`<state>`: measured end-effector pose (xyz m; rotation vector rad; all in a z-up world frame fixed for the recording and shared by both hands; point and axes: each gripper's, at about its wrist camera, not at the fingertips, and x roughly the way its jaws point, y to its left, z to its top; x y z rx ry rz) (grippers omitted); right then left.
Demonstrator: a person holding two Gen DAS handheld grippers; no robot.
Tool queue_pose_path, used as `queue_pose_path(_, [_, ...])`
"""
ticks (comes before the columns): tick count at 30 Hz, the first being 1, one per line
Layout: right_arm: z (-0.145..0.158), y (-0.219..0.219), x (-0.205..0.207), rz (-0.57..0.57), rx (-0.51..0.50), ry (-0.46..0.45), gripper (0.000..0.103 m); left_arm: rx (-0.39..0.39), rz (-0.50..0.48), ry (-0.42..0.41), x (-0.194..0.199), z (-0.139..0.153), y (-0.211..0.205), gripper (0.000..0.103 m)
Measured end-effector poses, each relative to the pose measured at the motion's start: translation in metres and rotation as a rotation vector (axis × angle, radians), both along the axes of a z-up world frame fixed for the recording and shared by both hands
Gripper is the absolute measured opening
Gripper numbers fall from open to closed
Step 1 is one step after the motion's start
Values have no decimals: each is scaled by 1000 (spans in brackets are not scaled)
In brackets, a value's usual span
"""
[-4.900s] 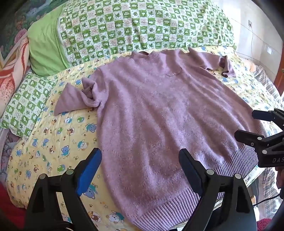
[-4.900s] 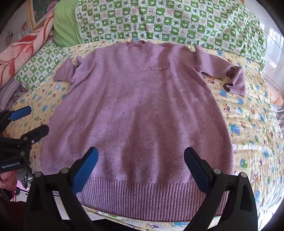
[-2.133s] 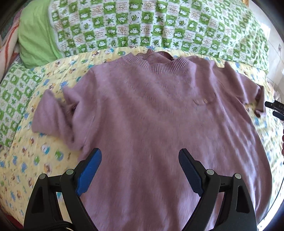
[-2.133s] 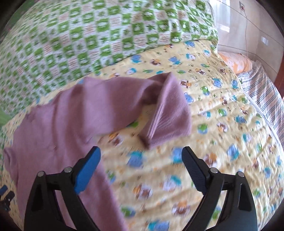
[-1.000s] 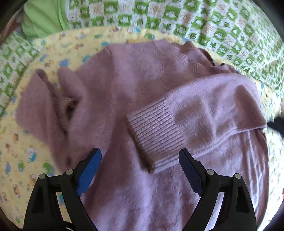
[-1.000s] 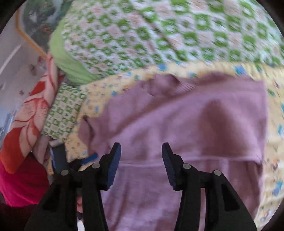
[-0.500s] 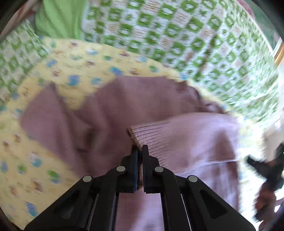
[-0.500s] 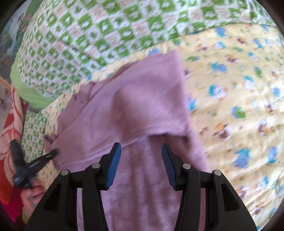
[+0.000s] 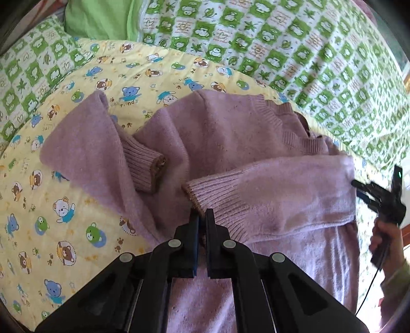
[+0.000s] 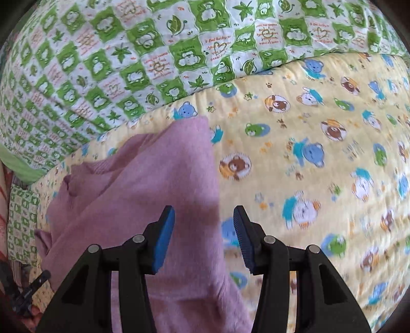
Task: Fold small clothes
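A purple knit sweater [image 9: 225, 143] lies on a yellow cartoon-print quilt [image 9: 77, 217]. One sleeve [image 9: 282, 194] is folded across the chest. My left gripper [image 9: 202, 217] is shut on that sleeve's ribbed cuff [image 9: 212, 194]. The other sleeve [image 9: 84, 153] lies bunched at the left, its cuff [image 9: 146, 164] curled on top. My right gripper [image 10: 203, 225] is open and empty, hovering over the sweater's folded shoulder edge [image 10: 164, 179]. It also shows at the right of the left wrist view [image 9: 358, 187].
A green-and-white checked blanket [image 9: 294, 46] is piled along the back of the bed, with a plain green pillow [image 9: 97, 18] at the far left. A checked pillow [image 10: 20, 225] lies left of the sweater. Bare quilt [image 10: 320, 166] spreads to the right.
My left gripper has stayed shut on the cuff and the view has steadied over the folded sleeve. My right gripper has moved closer over the shoulder edge, still open.
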<state>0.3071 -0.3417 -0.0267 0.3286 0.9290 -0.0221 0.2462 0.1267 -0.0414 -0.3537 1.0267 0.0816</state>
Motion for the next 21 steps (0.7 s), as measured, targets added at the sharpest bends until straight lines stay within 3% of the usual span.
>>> queue_pose_path(5, [-17,5,20,45,-11,14,48,9,9,-3,0,-1,1,1])
queue_pose_path(6, [-17,7,21,56,-23,8,40,11,9,-4,1,0,1,1])
queue_pose_path(7, [-15,7,22,68,-30,9,8,9,8,-8,2,2,0,1])
queue_pose_path(10, [11,-1,14,52,-61,-62,7,-2,-22,-24,9,7,-11,1])
queue_pose_path(12, [21,-9,8,24,-64,-100,7,44,-43,-22,13,6,-22,1])
queue_pose_path(14, [17,-13,9,28,-44,-85,7,97,-39,-8,18,-2,-25,1])
queue_pose_path(17, [3,-9,10,58,-58,-47,7,92,-6,28,23,-16,-13,1])
queue_pose_path(21, [2,-6,8,52,-102,-67,7,97,-11,49,26,-22,-12,1])
